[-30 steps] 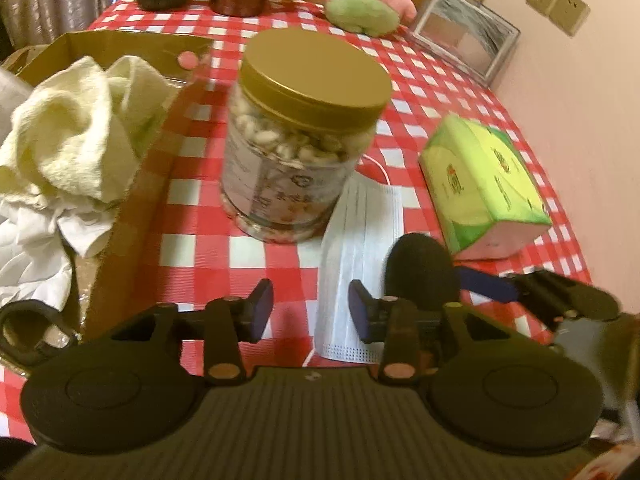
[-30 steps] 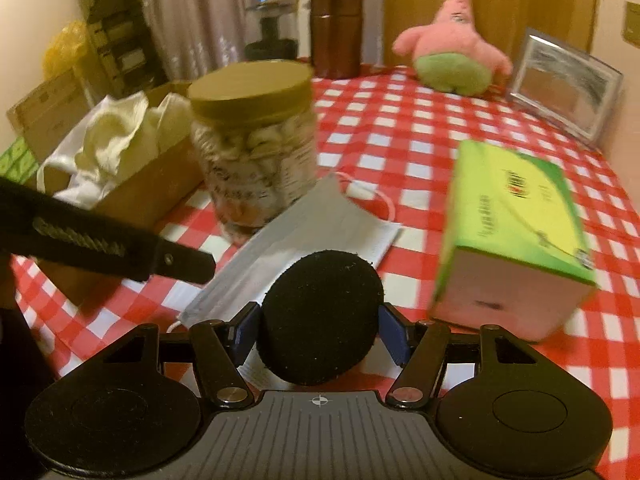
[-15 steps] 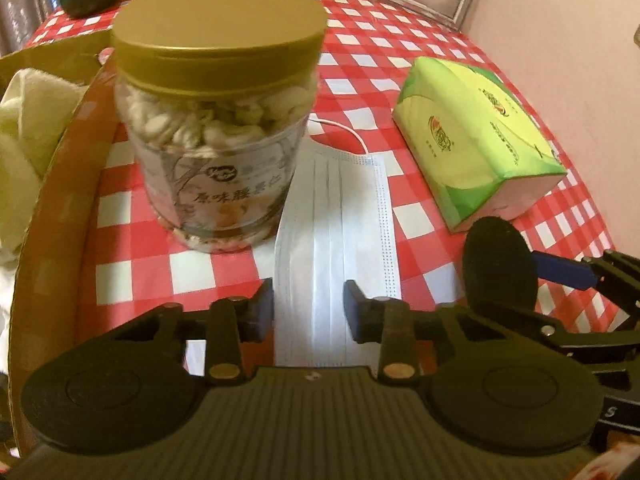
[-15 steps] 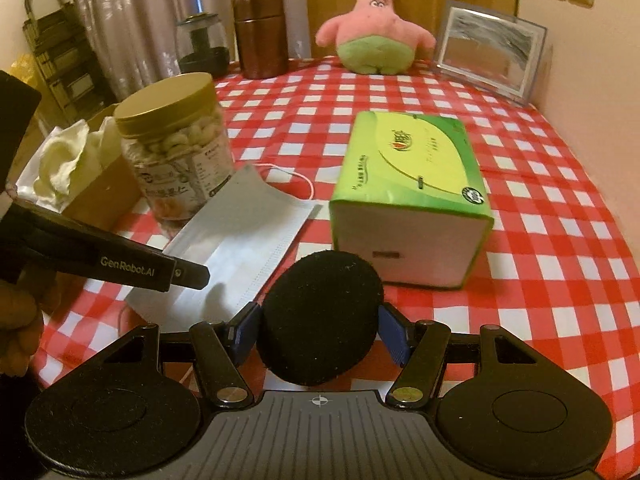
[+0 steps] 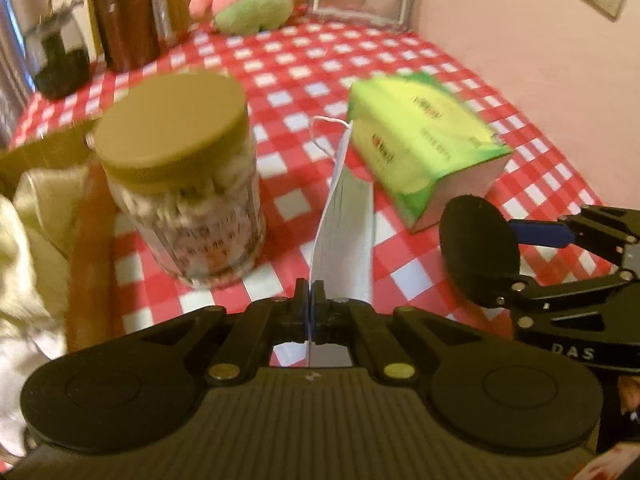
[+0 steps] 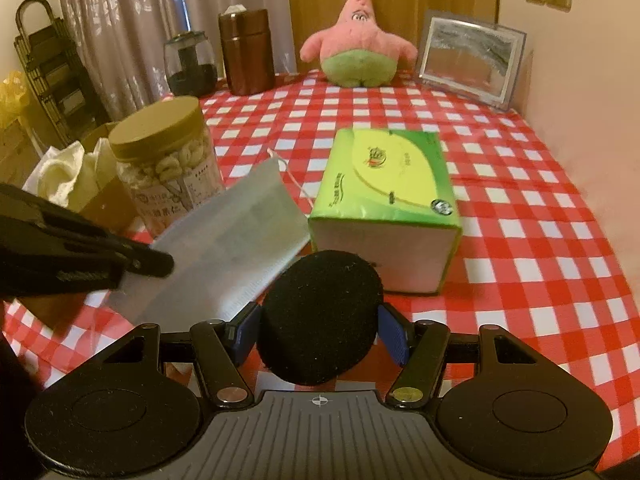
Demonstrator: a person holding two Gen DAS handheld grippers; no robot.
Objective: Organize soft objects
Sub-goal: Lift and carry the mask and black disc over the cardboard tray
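My left gripper (image 5: 310, 312) is shut on the near edge of a white face mask (image 5: 344, 216). The mask stands up on edge off the red checked tablecloth (image 5: 288, 204), its ear loop trailing behind. In the right wrist view the same mask (image 6: 228, 240) hangs from the left gripper's fingers (image 6: 132, 260). My right gripper (image 6: 319, 332) is shut on a round black foam pad (image 6: 320, 308), which is also visible at the right of the left wrist view as the pad (image 5: 478, 240). A cardboard box (image 5: 80, 240) at the left holds cream and white cloths (image 5: 36, 220).
A gold-lidded jar of nuts (image 5: 180, 184) stands just left of the mask, against the box. A green tissue pack (image 6: 388, 184) lies to its right. At the back stand a pink plush (image 6: 358, 44), a picture frame (image 6: 470, 60), a brown canister (image 6: 246, 50) and a dark jar (image 6: 190, 64).
The left jaws have shut on the mask's near edge and raised it from flat to standing on edge. The right gripper has drawn back with the black pad still in it.
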